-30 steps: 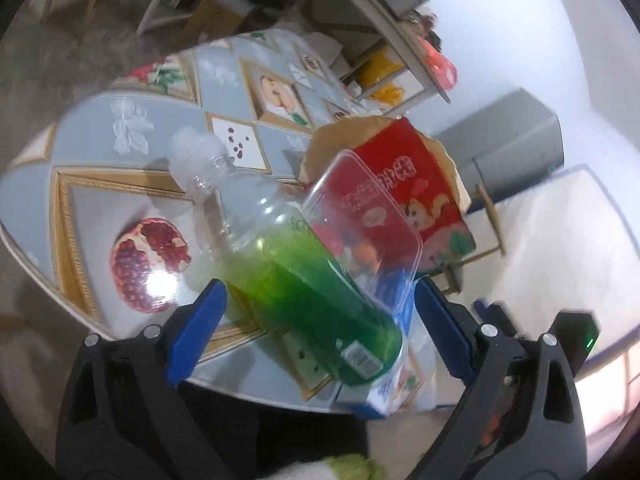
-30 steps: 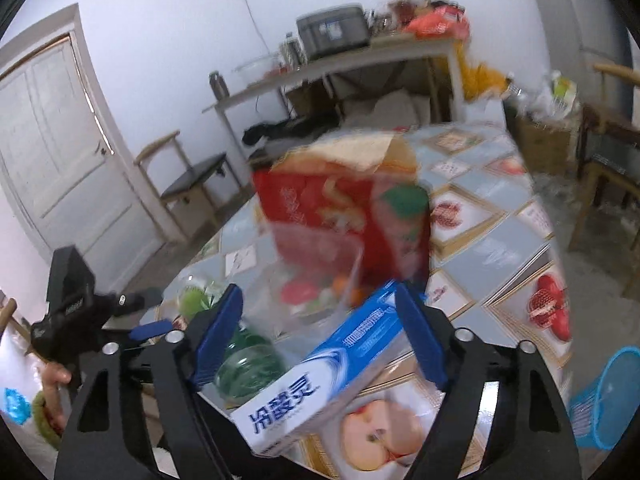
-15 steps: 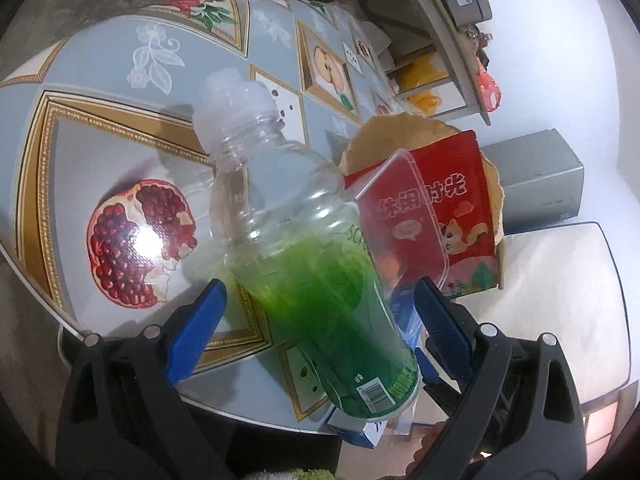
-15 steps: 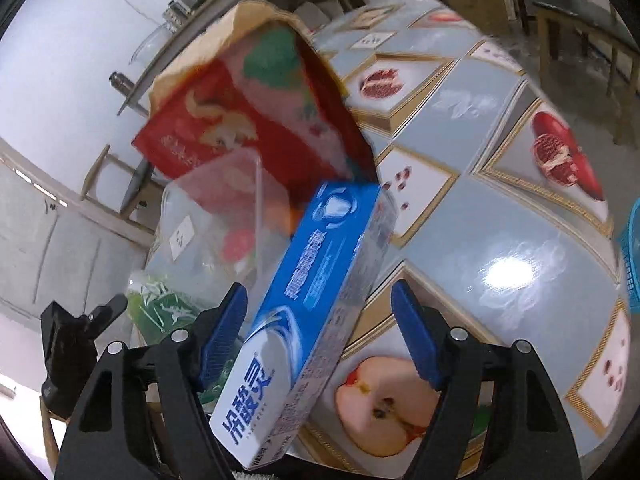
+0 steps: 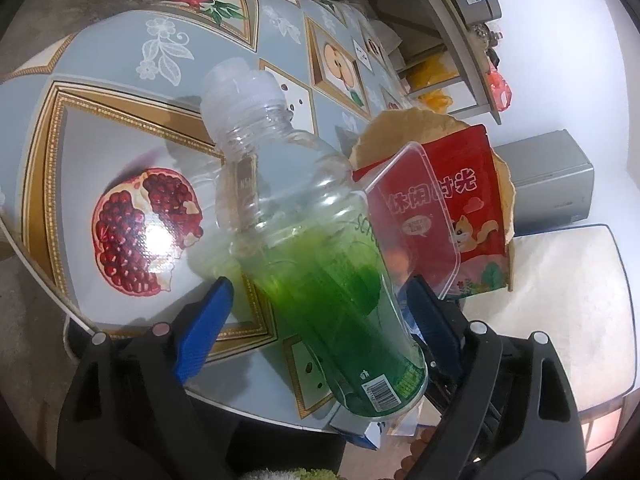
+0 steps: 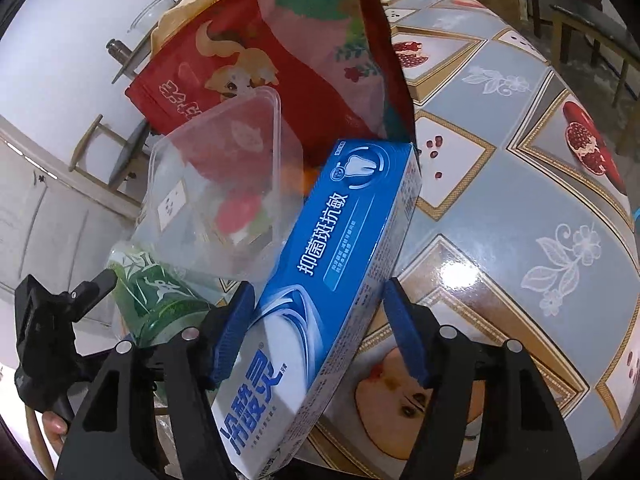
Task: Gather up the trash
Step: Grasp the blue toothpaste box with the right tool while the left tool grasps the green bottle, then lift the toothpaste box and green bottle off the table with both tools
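Left wrist view: left tool [image 5: 316, 312] straddles the bottle [image 5: 320, 264], which lies on the worktop [image 5: 120, 128] near its edge. Bottle's long axis runs along the tool's pointing line, cap [image 5: 240, 88] away, base toward the camera. Jaws have just been closing. The right pad sits against or just beside the bottle wall; the left pad stands apart, worktop visible in the gap. Not yet pinching. A clear tub [image 5: 416, 216] leans against the bottle's right side, red bag [image 5: 472, 208] behind it.

Right wrist view: right tool [image 6: 320, 320] straddles the box [image 6: 320, 288], a blue toothpaste carton lying slantwise, its far end up against the red bag [image 6: 280, 60], its near end under the camera. Long axis runs roughly along the tool. Jaws have just been closing; the left pad is at the box edge, the right pad clear of it. Spread, no grip yet. Tub [image 6: 224, 200] and bottle [image 6: 160, 296] lie left of the box, with the left tool [image 6: 60, 320] beyond.

Judgement: each hand is nearest its own item; closing across the short axis should suffice.
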`<state>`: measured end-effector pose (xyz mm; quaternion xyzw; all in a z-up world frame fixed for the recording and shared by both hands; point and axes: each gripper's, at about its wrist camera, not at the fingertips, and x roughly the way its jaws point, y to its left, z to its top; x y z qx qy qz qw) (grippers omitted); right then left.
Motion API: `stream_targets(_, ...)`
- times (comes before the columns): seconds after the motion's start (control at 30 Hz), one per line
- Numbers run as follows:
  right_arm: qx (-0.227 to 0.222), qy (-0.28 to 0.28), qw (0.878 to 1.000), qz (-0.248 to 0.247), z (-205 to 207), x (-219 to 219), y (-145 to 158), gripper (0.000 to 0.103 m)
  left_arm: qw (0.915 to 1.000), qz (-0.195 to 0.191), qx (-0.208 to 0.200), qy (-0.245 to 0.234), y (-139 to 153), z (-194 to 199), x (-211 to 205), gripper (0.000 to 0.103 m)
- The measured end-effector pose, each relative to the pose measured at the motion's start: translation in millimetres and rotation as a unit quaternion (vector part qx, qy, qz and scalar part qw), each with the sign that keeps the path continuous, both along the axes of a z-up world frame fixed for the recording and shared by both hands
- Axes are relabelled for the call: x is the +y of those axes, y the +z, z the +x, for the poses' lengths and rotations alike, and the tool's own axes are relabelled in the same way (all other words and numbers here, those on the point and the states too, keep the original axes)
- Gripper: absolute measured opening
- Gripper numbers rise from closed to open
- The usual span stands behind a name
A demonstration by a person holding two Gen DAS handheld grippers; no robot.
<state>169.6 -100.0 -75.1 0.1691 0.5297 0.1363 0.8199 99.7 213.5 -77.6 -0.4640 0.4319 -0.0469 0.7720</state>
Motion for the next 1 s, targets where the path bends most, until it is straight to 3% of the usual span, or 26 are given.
stream_targets(0.27, 0.000, 0.002, 1.000, -0.003, -9.1, -25.3, 2.7, 0.062, 0.9990, 0.043, -0.002, -0.009, 8.9, 0.0, -1.8, 0.069)
stream_targets(0.43, 0.001, 0.008, 1.000, -0.006, -15.6, -42.9, 4.3, 0.062, 0.9950, 0.090, -0.006, -0.045, 19.1, -2.2, 2.6, 0.068)
stream_targets(0.57, 0.001, 0.007, 1.000, -0.004, -18.0, -51.2, 4.0, 0.061, 0.9935, 0.109, 0.006, -0.034, 23.9, -9.1, 19.1, 0.066)
stream_targets(0.8, -0.002, 0.004, 1.000, 0.007, -19.0, -54.4, 2.3, 0.062, 0.9987, 0.048, 0.001, 0.018, 23.9, -7.4, 33.2, 0.077)
stream_targets(1.0, -0.006, -0.001, 1.000, 0.019, -20.8, -58.6, -0.1, 0.062, 0.9984, 0.032, 0.025, 0.040, 18.1, 9.3, 10.9, 0.081)
